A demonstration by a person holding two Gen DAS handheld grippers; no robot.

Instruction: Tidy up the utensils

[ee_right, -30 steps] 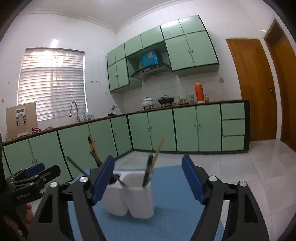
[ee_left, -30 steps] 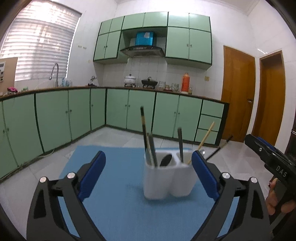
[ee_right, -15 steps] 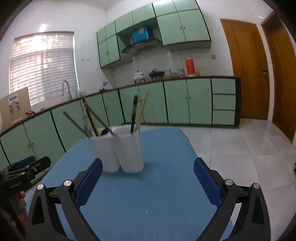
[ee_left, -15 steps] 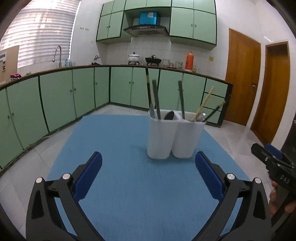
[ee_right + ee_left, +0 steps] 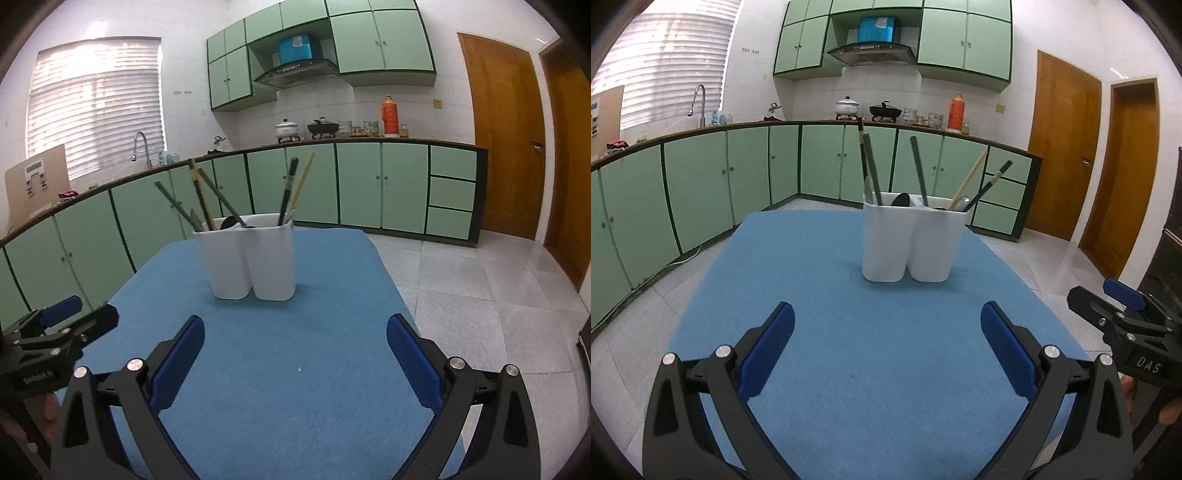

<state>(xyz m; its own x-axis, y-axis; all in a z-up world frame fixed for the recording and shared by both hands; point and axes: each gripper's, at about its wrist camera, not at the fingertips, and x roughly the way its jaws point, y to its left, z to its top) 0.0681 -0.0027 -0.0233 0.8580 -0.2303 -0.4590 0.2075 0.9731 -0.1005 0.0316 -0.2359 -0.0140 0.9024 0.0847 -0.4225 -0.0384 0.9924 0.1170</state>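
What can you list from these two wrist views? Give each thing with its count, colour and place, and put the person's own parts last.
Utensil holder: one, white, two compartments, upright on the blue mat.
Utensils: several chopsticks and dark handles, standing in both compartments; exact count unclear.
Mat: one, blue, covering the table.
Cabinets: many, pale green, along the walls.
Pots: two, one white and one black, on the far counter.
Flask: one, orange, on the counter.
Doors: two, brown wood, at the right.
Left tool: one, black with blue pads, open, empty.
Right tool: one, same colours, open, empty.
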